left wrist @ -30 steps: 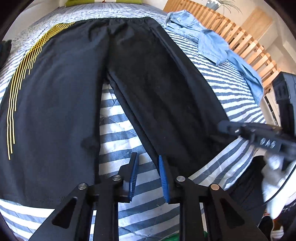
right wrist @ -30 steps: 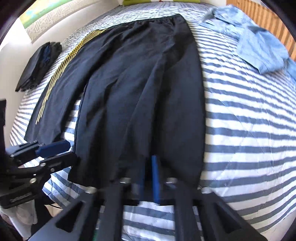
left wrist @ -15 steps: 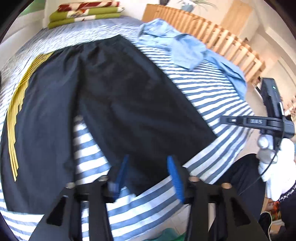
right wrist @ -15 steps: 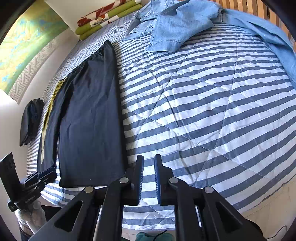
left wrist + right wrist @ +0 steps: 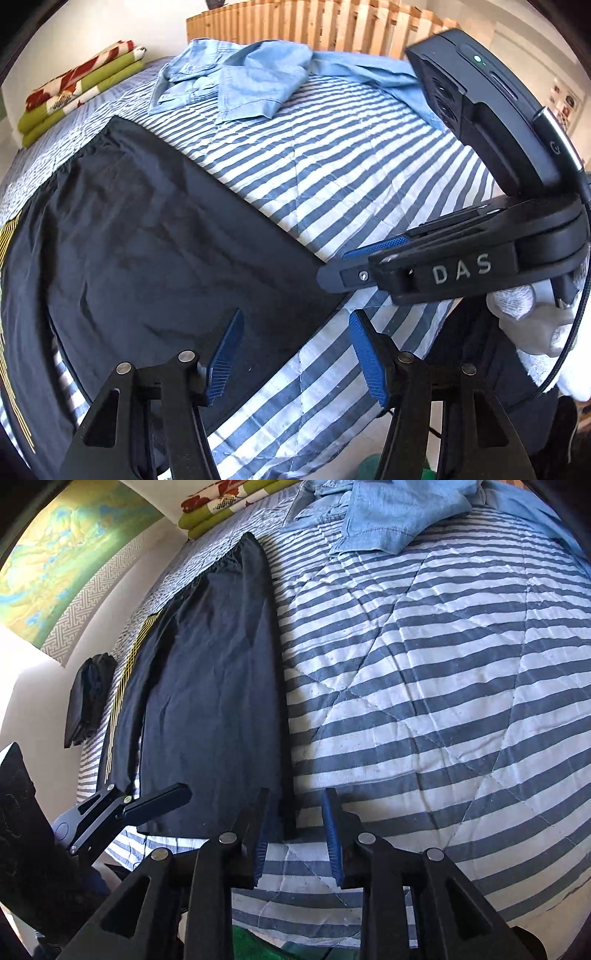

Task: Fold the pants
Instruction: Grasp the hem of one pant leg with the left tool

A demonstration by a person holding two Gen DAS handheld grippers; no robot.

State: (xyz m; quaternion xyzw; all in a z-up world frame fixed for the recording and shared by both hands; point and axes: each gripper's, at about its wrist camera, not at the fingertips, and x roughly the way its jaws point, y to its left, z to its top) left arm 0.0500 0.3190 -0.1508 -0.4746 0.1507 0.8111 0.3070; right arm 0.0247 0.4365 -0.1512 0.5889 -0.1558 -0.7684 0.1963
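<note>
I'm looking down on the bed [image 5: 443,686] with its blue-and-white striped quilt, and the black pants [image 5: 155,236] lie flat along its left part, one leg already over the other, waistband at the far end, hems at the near edge. They look light, limp and thin to me; I judge they'll sag and slide off unless I pinch both layers together at the hem corners or the waistband. A yellow stripe runs down the outer leg. A light-blue denim shirt [image 5: 243,77] sits crumpled well apart at the far side.

My left gripper [image 5: 295,354] has its fingers spread wide over the hem, nothing between the pads. My right gripper [image 5: 295,834] is opening, straddling the hem's right corner, not pinching it. On its side I read "DAS" [image 5: 461,267].
</note>
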